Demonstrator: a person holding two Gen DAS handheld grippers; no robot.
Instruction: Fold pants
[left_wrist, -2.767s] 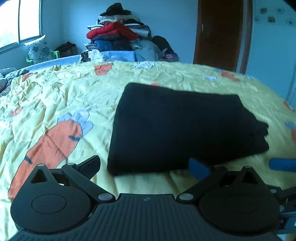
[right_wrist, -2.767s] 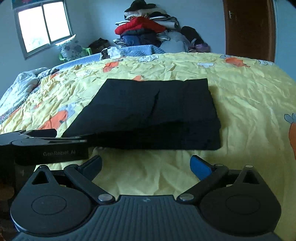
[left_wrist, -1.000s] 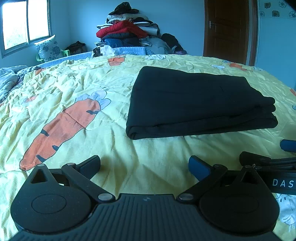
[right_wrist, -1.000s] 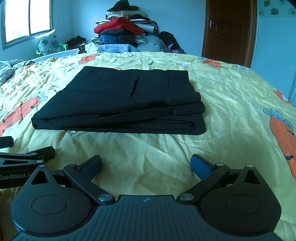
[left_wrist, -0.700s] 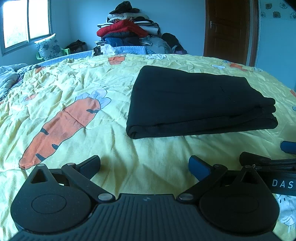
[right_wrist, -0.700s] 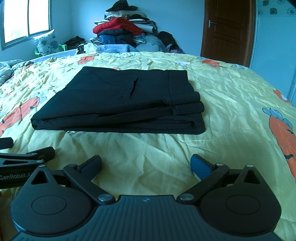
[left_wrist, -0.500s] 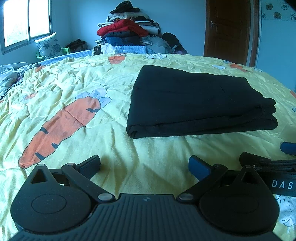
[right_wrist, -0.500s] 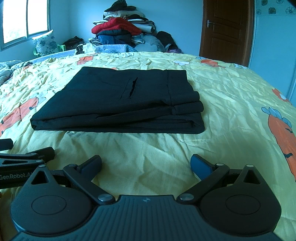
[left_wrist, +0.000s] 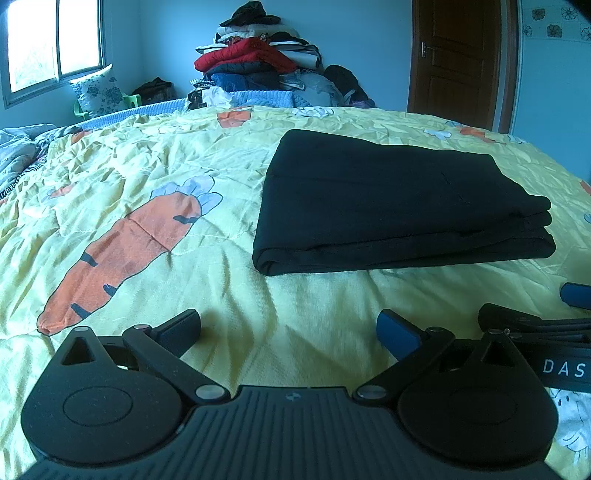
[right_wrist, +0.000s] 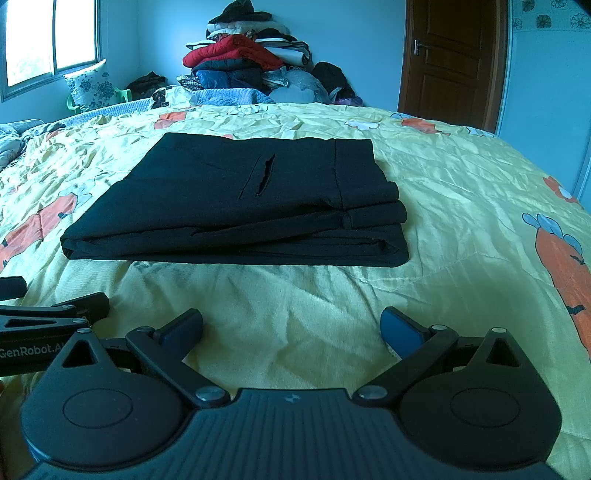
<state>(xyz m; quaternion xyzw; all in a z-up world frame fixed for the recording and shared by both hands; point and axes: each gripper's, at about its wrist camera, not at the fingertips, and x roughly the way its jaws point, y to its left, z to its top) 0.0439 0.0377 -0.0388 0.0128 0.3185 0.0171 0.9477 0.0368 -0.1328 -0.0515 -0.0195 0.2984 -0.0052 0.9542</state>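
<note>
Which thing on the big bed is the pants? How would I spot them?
Find the yellow bedspread printed with orange carrots. In its middle lies a flat black rectangle, the folded pants. They are the only plain black thing on it, stacked in layers, with a slit pocket on top.

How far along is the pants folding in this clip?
Folding looks done: the black pants lie as a compact layered rectangle on the yellow carrot bedspread. Nothing is in hand: the left gripper and right gripper are both open, short of the bundle and apart from it. Nothing obvious remains, except perhaps straightening the stepped edges.
</note>
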